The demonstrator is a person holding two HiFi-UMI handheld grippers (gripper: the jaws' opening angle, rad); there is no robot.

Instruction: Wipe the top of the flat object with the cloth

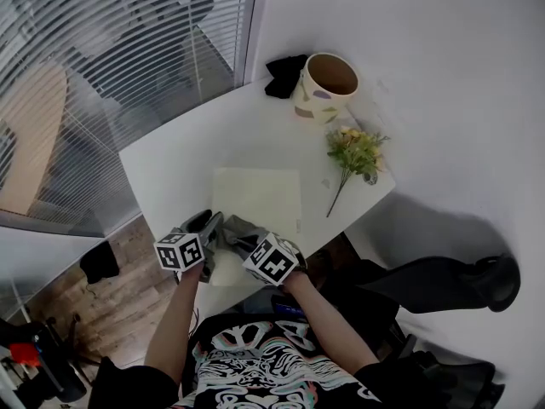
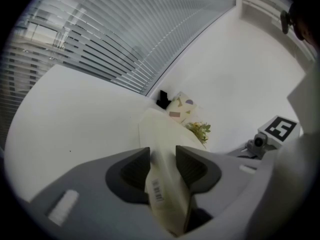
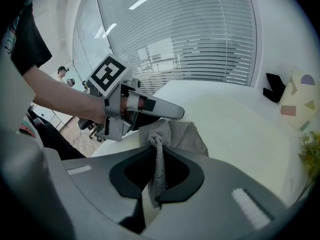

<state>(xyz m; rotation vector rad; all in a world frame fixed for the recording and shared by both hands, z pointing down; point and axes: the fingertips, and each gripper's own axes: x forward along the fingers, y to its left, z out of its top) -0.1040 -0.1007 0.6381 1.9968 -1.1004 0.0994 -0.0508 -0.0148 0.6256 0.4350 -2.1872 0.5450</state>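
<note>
A pale cream flat sheet [image 1: 257, 196] lies in the middle of the white table [image 1: 170, 164], reaching its near edge. My left gripper [image 1: 211, 224] is at that near edge, shut on the sheet's near end [image 2: 161, 184], which carries a barcode label. A grey knitted cloth [image 1: 241, 231] is bunched on the sheet's near corner between the two grippers. My right gripper [image 1: 249, 244] is shut on a twisted fold of the cloth [image 3: 175, 133], the jaws [image 3: 156, 151] pinching it. The left gripper [image 3: 150, 109] shows just beyond the cloth in the right gripper view.
At the table's far end stand a beige patterned pot [image 1: 328, 83] and a black object [image 1: 283, 75]. A sprig of yellow flowers [image 1: 356, 150] lies right of the sheet. Window blinds [image 1: 111, 49] run along the left; the wall is on the right.
</note>
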